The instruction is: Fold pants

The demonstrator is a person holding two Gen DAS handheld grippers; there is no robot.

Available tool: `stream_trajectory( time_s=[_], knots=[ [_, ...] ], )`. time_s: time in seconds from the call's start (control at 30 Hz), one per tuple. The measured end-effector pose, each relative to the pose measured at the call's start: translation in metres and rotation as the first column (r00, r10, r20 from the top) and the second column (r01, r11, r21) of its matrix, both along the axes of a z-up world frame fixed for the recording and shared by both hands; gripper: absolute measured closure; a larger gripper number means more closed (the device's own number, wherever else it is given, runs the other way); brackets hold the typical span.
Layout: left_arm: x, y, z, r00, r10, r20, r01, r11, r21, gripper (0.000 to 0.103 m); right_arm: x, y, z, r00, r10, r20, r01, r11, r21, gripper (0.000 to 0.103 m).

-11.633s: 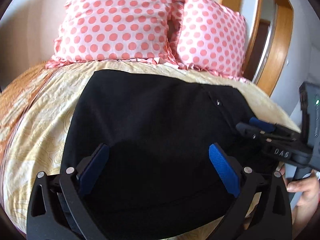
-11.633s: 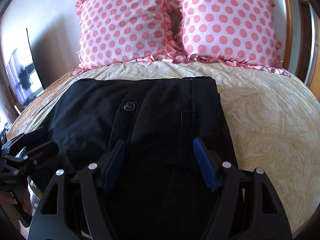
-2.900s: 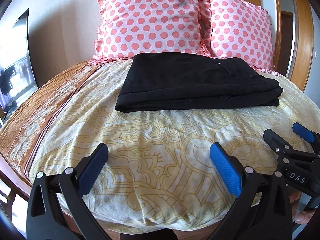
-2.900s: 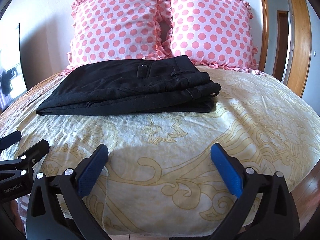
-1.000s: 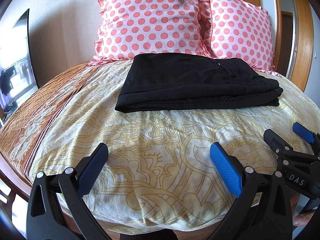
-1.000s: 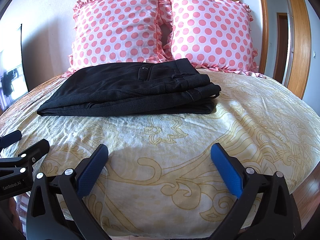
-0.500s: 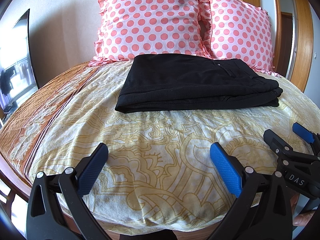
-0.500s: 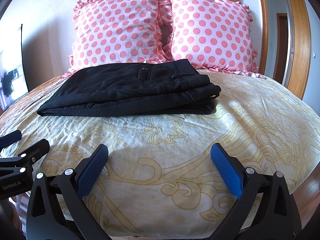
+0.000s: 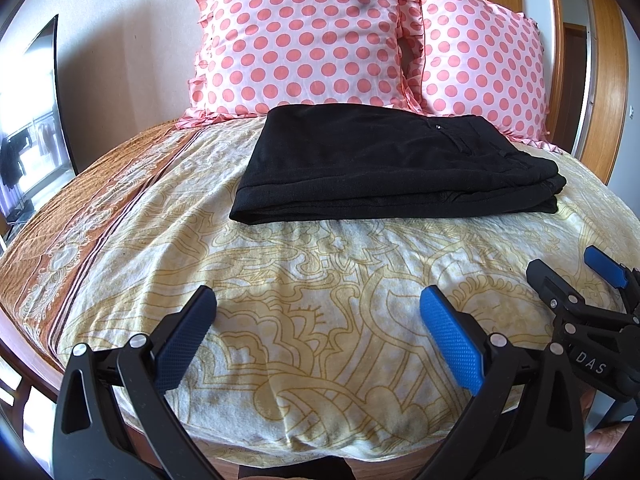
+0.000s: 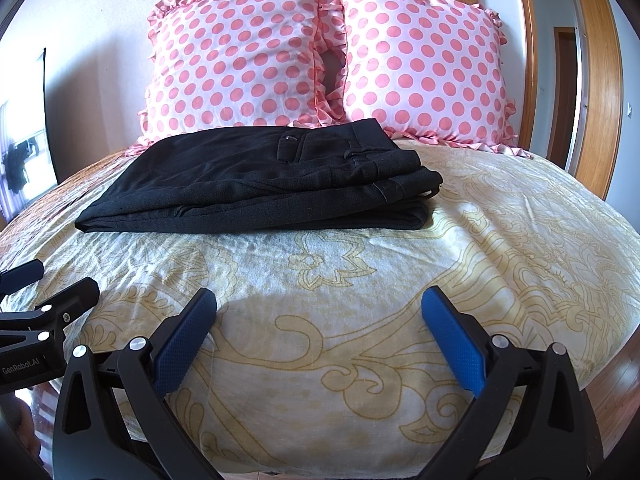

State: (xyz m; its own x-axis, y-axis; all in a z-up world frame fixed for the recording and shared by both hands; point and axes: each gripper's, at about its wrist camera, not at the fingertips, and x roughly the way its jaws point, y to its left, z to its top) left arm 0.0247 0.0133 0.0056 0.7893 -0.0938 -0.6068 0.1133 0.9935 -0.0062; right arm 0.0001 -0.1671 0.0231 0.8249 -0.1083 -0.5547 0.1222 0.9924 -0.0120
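The black pants (image 9: pixel 384 164) (image 10: pixel 256 184) lie folded in a flat stack on the bed, just in front of the pillows, waistband and button towards the right. My left gripper (image 9: pixel 318 332) hovers open over the near part of the bedspread, well short of the pants, nothing between its blue pads. My right gripper (image 10: pixel 319 334) is likewise open and empty, back from the pants. Each gripper shows at the edge of the other's view: the right gripper (image 9: pixel 576 276) at the right, the left gripper (image 10: pixel 44 284) at the left.
Two pink polka-dot pillows (image 9: pixel 304 36) (image 10: pixel 424 68) lean against the wall behind the pants. The yellow patterned bedspread (image 9: pixel 320 264) has an orange band (image 9: pixel 80 216) on its left. A wooden door frame (image 10: pixel 604 80) stands right; a dark screen (image 9: pixel 32 112) left.
Over the last second nothing has visibly moved. Since 11.6 s ago both grippers have drawn back from over the pants, which now lie as a folded stack farther up the bed.
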Motion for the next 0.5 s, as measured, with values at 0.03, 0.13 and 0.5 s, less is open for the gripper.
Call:
stream_trajectory(
  time_s=[0.03,0.13,0.5],
  knots=[
    [0.0001,-0.0001,0.0001,1.000,0.000,-0.001,0.000,1.000,0.000,0.002,-0.0002,0.0000,-0.0003,1.000,0.000,0.001,0.000,1.000,0.000,0.001],
    [0.0015,0.0003,0.0001,1.000,-0.001,-0.005,0.001,1.000,0.000,0.002,0.0000,0.0000,-0.0003,1.000,0.000,0.000,0.000,1.000,0.000,0.001],
    [0.0026,-0.0003,0.0001,1.000,0.000,-0.006,0.000,1.000,0.003,0.002,0.0002,0.0007,-0.0006,1.000,-0.002,0.001,0.002,1.000,0.000,0.001]
  ],
)
